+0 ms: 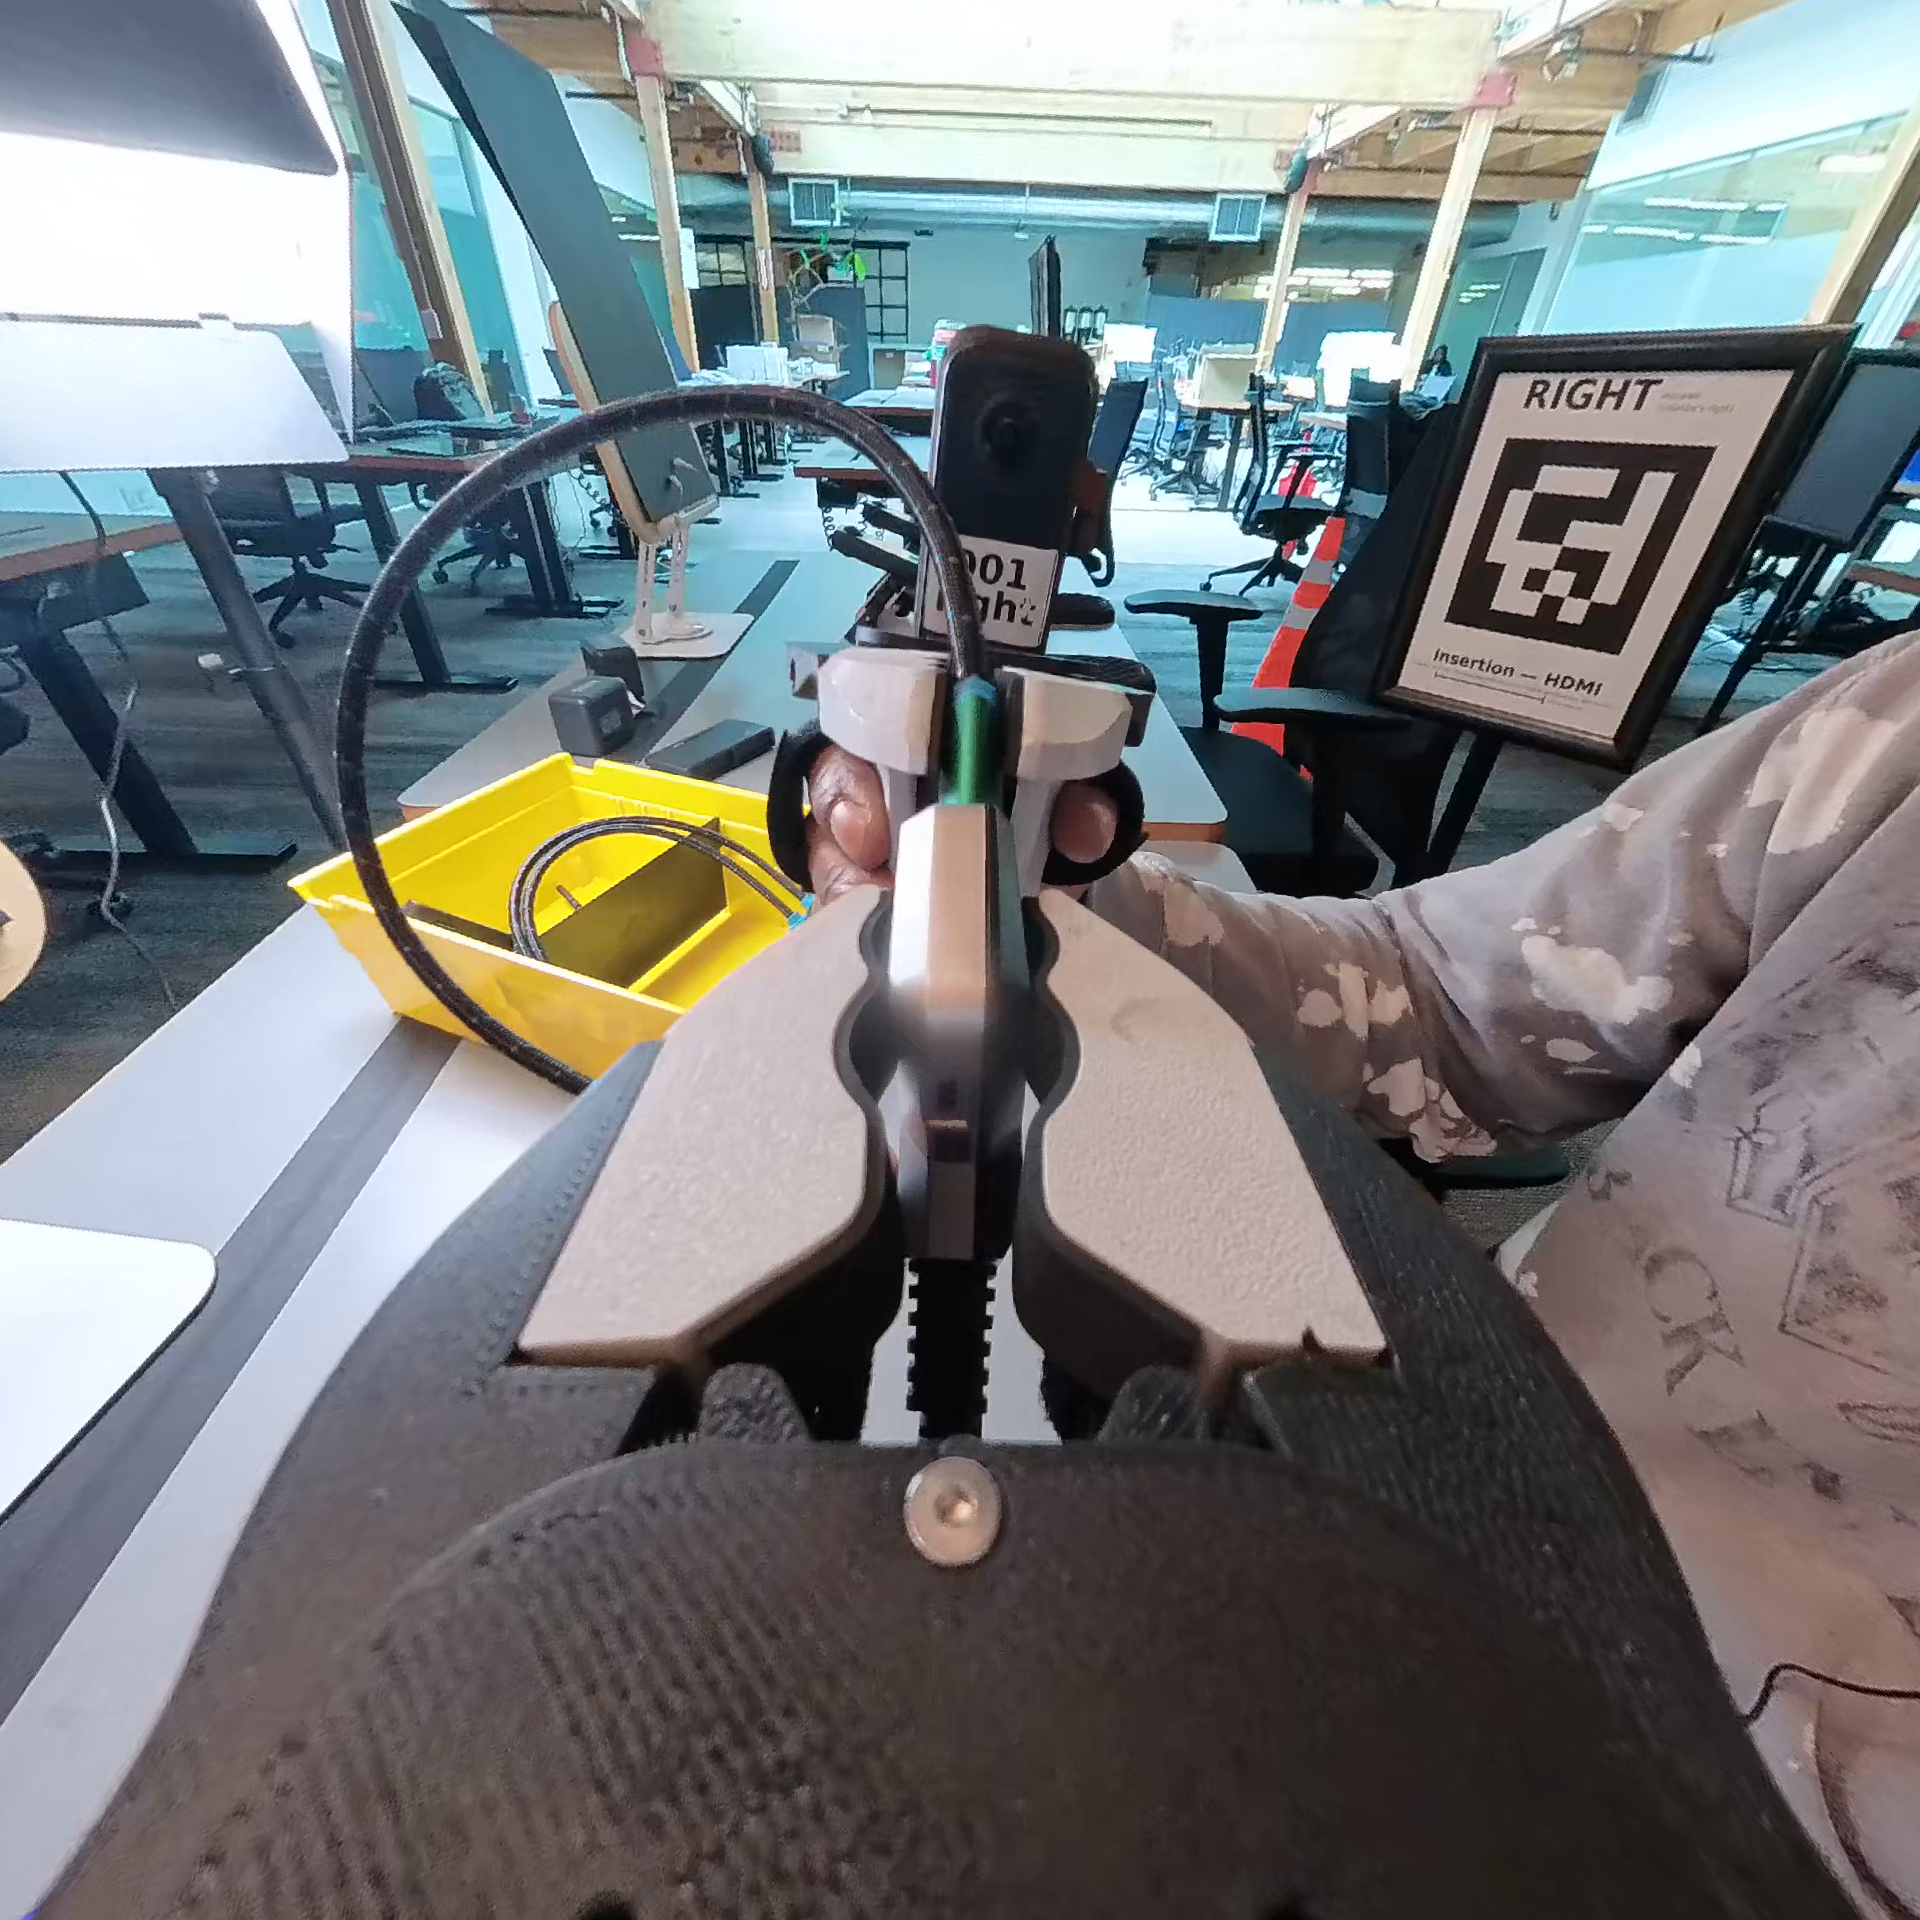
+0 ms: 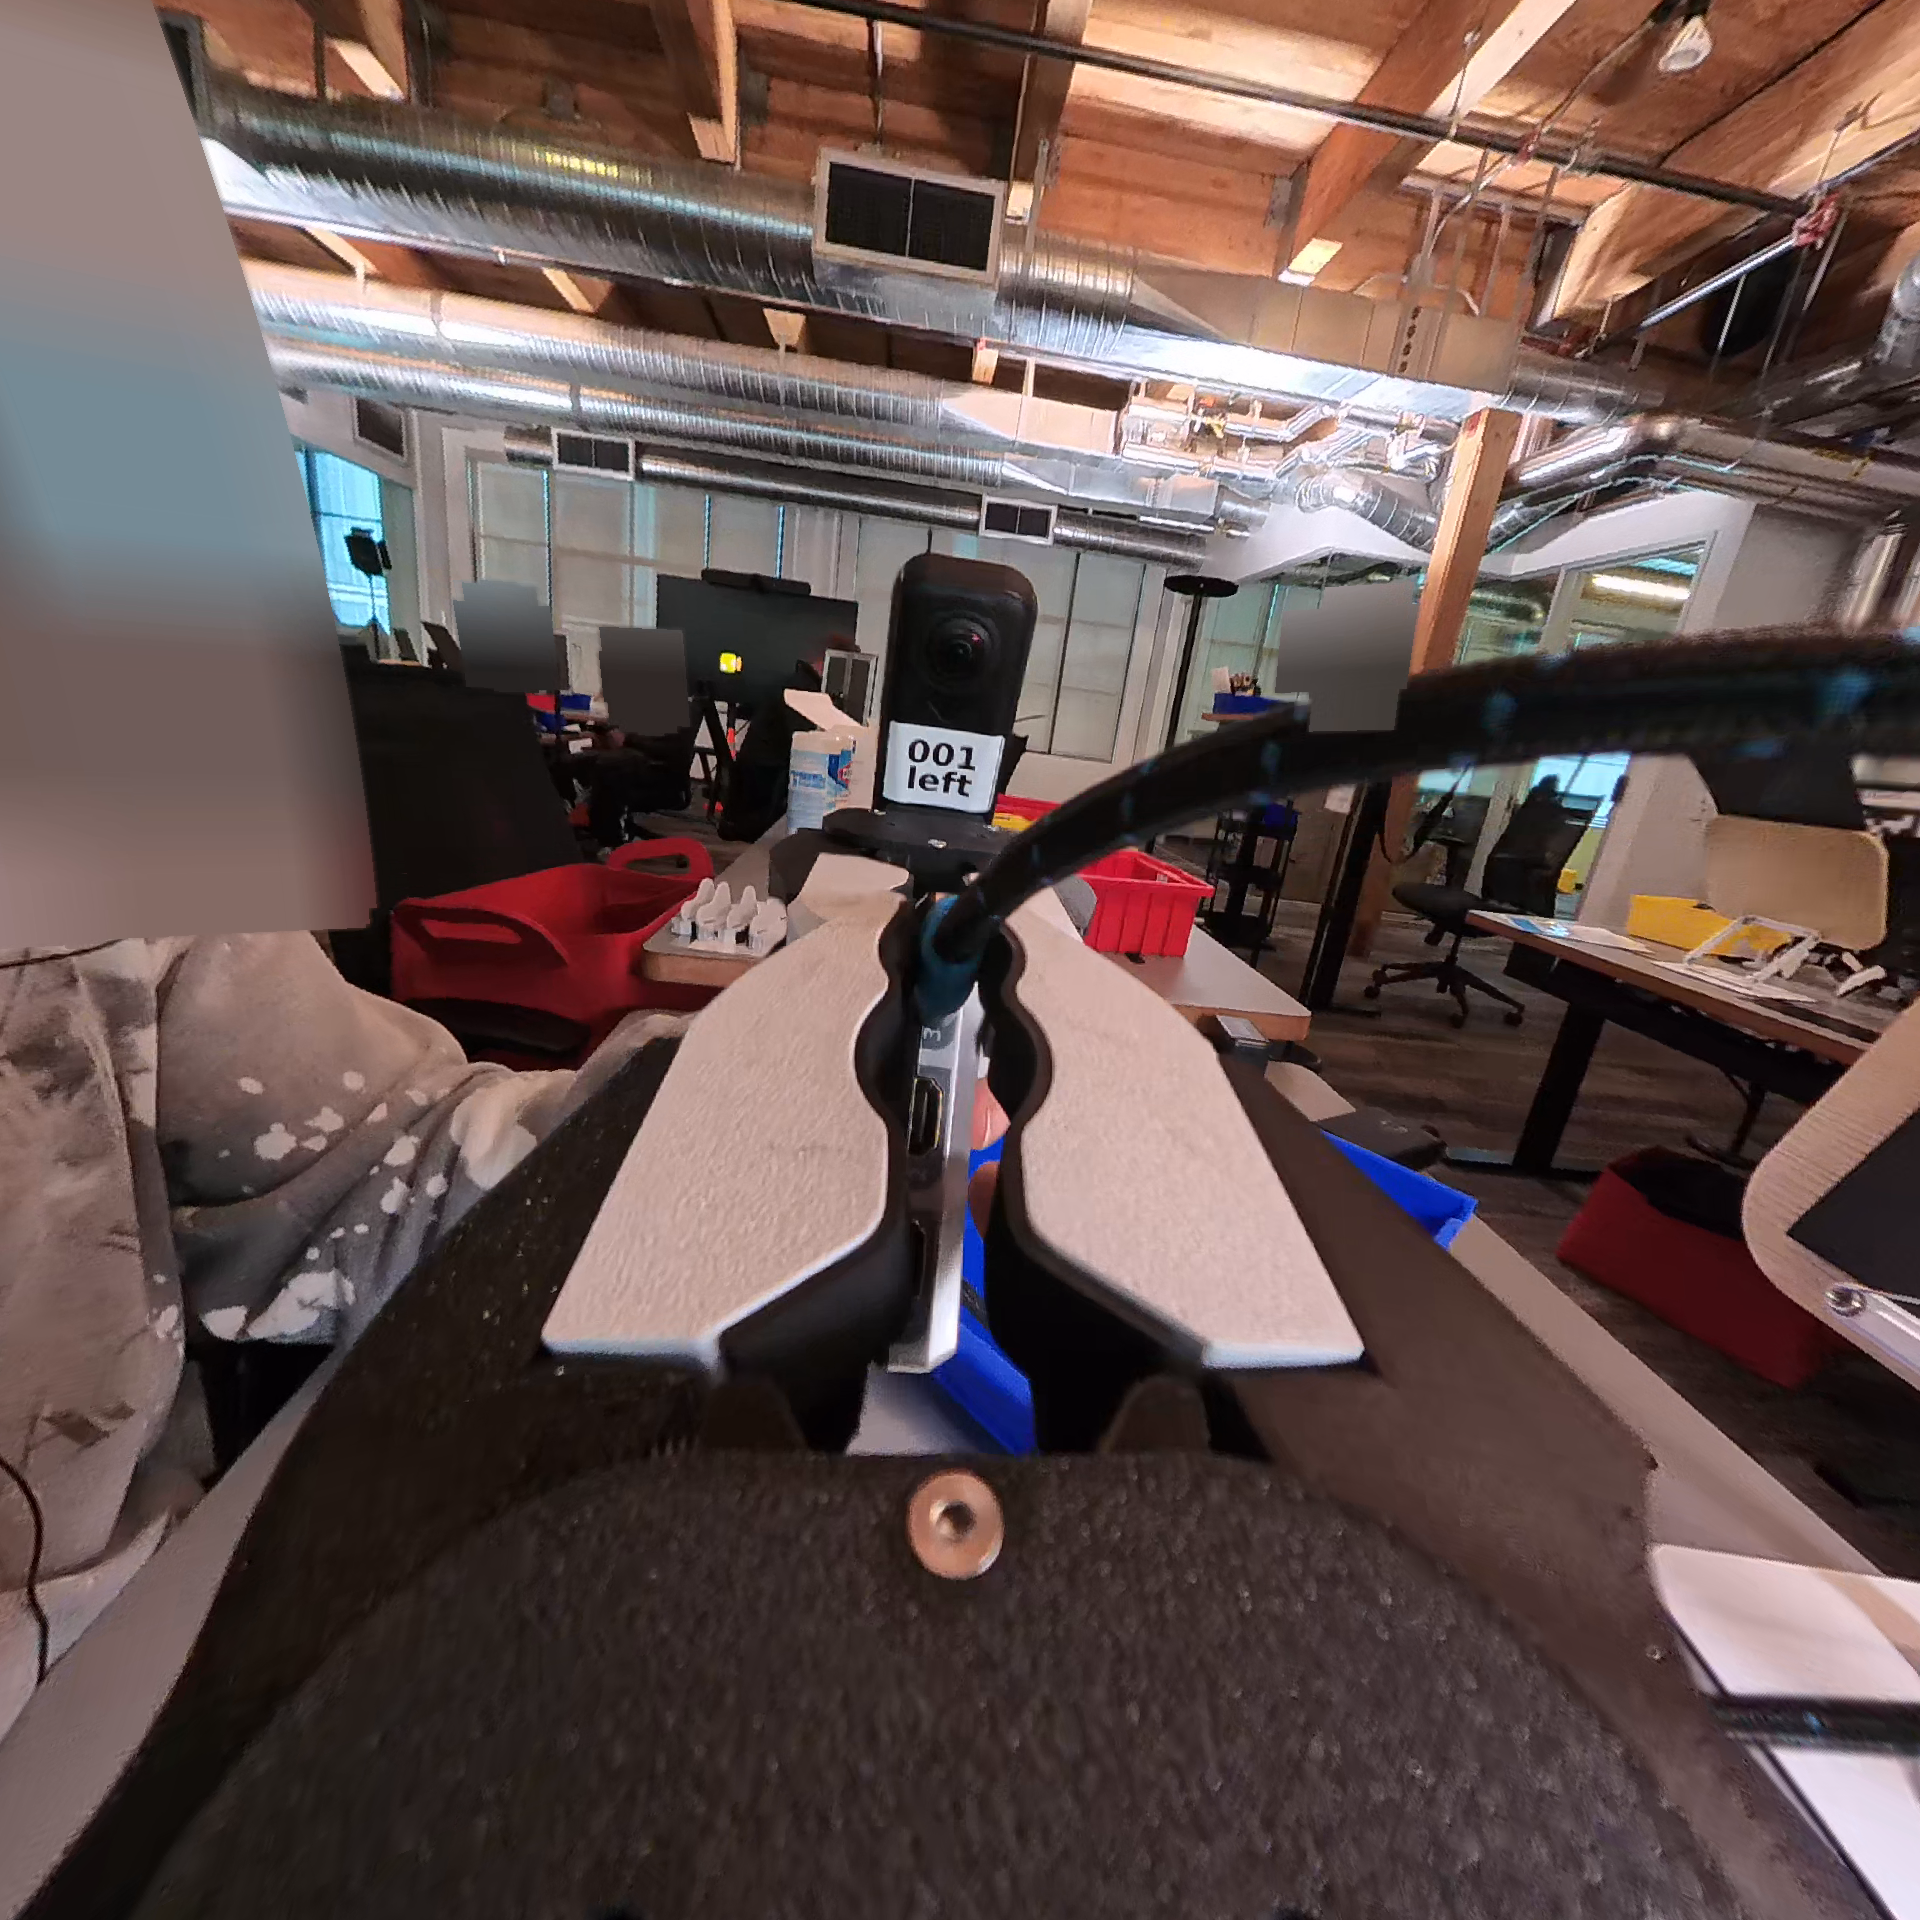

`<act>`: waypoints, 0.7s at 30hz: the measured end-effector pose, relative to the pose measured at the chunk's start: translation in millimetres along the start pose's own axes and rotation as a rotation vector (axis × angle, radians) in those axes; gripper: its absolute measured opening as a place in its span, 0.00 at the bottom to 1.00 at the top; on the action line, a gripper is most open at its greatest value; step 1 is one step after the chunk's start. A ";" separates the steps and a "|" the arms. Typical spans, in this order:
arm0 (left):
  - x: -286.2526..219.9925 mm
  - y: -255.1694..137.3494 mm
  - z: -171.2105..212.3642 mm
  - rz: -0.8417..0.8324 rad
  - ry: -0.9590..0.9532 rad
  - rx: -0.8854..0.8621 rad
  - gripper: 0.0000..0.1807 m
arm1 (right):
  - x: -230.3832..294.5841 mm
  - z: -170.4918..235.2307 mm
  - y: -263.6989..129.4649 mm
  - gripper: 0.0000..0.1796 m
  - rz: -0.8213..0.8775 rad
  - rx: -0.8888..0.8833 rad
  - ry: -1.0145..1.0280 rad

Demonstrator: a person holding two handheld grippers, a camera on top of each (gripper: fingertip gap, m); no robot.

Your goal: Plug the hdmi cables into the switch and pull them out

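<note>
The left gripper (image 1: 940, 997) clamps the flat silver switch (image 1: 935, 935) steady at twelve o'clock while the right gripper (image 2: 951, 997) pinches the black braided HDMI cable's (image 1: 395, 582) green plug (image 1: 974, 743) against its port.

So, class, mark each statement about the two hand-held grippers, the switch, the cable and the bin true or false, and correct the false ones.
1. The left hand-held gripper is shut on the switch. True.
2. The right hand-held gripper is open and empty. False: it is shut on the cable's green connector.
3. The black cable hangs straight down from the connector. False: it curves round in a wide loop.
4. The yellow bin on the table holds more black cable. True.
5. The switch lies flat on the table. False: it is held up between the left hand-held gripper's fingers.
</note>
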State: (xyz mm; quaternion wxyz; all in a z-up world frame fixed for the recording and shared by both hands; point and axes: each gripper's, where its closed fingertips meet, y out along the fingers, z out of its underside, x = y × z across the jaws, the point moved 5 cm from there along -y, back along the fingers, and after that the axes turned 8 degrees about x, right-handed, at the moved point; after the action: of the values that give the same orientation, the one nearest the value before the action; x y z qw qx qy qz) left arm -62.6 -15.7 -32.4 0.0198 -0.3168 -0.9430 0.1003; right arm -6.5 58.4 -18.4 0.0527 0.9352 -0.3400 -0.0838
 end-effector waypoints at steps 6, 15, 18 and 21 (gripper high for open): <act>-6.1 -1.4 -7.3 0.030 0.006 -0.059 0.13 | 6.8 -13.8 3.4 0.06 0.020 -0.004 -0.016; 9.5 -55.0 -15.9 -0.113 -0.016 -0.163 0.13 | -3.5 -64.4 -80.2 0.07 0.307 0.193 -0.038; 12.5 -61.3 -17.2 -0.162 -0.034 -0.163 0.12 | -28.3 -60.0 -110.8 0.06 0.446 0.384 0.084; 12.5 -74.8 -20.8 -0.177 -0.047 -0.199 0.12 | -49.8 -33.6 -136.0 0.07 0.607 0.638 0.211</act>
State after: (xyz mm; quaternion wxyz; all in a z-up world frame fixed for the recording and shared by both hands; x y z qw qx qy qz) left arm -114.9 -62.8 2.7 -0.0251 -0.2303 -0.9727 0.0113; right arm 47.6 195.8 -0.6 -0.1815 0.7660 -0.6006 0.1401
